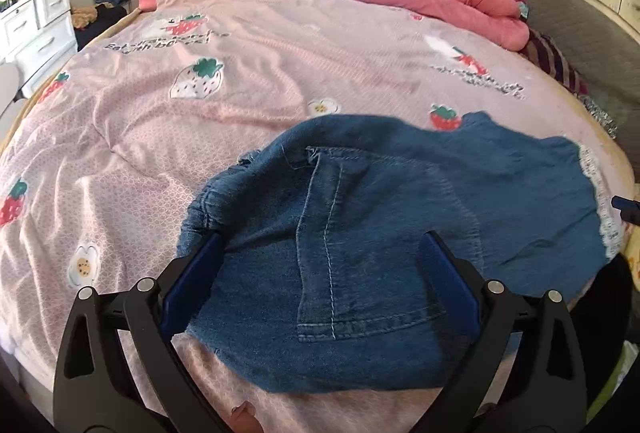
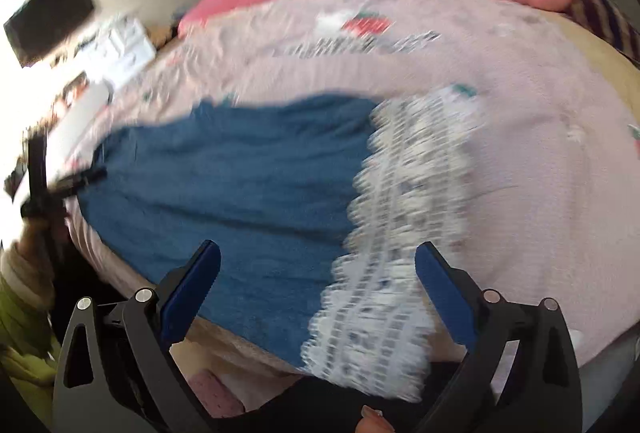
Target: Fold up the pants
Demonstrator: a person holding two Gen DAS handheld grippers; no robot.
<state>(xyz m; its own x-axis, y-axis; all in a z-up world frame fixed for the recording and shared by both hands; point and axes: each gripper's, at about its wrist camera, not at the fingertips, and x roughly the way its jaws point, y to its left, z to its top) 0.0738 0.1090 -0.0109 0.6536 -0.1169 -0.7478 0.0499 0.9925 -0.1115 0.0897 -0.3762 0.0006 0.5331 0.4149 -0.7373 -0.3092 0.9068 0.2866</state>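
- I have the pants (image 1: 360, 217) lying on the pink strawberry-print bedspread (image 1: 200, 137), near the bed's front edge; they look already doubled over, denim with a stitched seam running down the middle and a band of white lace trim (image 2: 400, 233) along one end
- My left gripper (image 1: 320, 273) hovers over the waist end with its jaws spread wide; the blue pads sit either side of the denim and I see nothing pinched between them
- My right gripper (image 2: 318, 281) stands just as wide over the lace end; the pads flank the trim without pressing it, so I judge it empty; this view is smeared by motion, so fine contact is hard to read
- Risk, as I judge it: the cloth lies close to the mattress edge and the lace hangs slightly past it; a careless drag could pull the whole bundle off the bed
- Risk: denim is stiff and thick where layers stack, so a shallow pinch may catch only the top layer and peel the fold apart
- Risk: the lace is open and flimsy; a pad corner could snag it, or it may slip out while the heavier denim stays put
- The bedspread is soft and rumpled; it may bunch into the grip
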